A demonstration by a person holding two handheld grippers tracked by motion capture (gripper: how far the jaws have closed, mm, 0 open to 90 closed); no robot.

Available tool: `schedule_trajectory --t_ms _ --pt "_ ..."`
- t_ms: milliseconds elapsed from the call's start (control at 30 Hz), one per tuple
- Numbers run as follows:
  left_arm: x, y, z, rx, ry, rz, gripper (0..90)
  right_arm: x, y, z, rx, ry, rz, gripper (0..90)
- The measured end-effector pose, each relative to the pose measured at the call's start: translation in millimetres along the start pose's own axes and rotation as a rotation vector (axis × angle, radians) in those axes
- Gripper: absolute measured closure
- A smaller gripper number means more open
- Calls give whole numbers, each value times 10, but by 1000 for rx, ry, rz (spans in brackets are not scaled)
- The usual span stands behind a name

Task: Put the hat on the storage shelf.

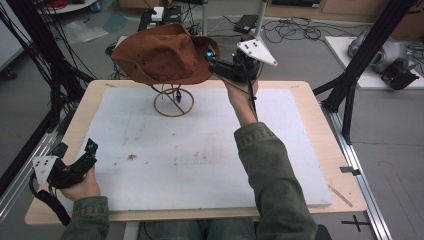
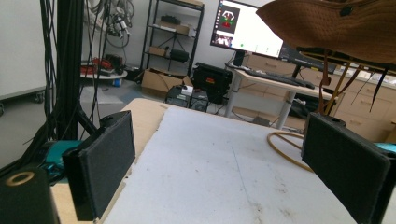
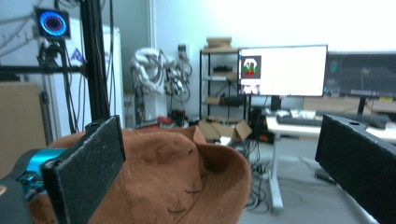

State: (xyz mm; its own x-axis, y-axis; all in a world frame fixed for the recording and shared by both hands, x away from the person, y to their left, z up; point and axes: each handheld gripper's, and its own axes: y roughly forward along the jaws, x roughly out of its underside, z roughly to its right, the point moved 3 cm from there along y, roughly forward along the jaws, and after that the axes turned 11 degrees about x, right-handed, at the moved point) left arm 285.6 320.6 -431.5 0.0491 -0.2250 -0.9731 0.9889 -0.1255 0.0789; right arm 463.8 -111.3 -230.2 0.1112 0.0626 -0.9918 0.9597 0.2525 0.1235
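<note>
A brown felt hat sits tilted on a thin wire stand at the back of the white board. My right gripper is raised at the hat's right brim and stands open. In the right gripper view the hat lies low between the wide-apart jaws of that gripper, untouched by either. My left gripper rests at the board's front left corner, open and holding nothing. The left gripper view looks between its jaws across the board toward the stand's ring and the hat above it.
The board covers most of a wooden table. Black frame posts rise at the table's right and left sides. Cables and gear lie on the floor behind. A desk with a lit monitor stands beyond the table.
</note>
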Motion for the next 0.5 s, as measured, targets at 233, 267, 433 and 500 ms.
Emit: schedule_trajectory --t_ms 233,267,433,500 --pt "-16 -4 13 6 2 -8 101 -45 -349 240 15 -41 42 10" --pt "-23 -8 16 5 5 -6 101 -40 -392 290 30 -59 44 10" --pt "-33 -13 21 2 11 -4 101 -59 -620 557 70 -37 73 10" --pt "-22 -1 21 3 13 -13 101 -88 -705 646 77 -32 81 11"
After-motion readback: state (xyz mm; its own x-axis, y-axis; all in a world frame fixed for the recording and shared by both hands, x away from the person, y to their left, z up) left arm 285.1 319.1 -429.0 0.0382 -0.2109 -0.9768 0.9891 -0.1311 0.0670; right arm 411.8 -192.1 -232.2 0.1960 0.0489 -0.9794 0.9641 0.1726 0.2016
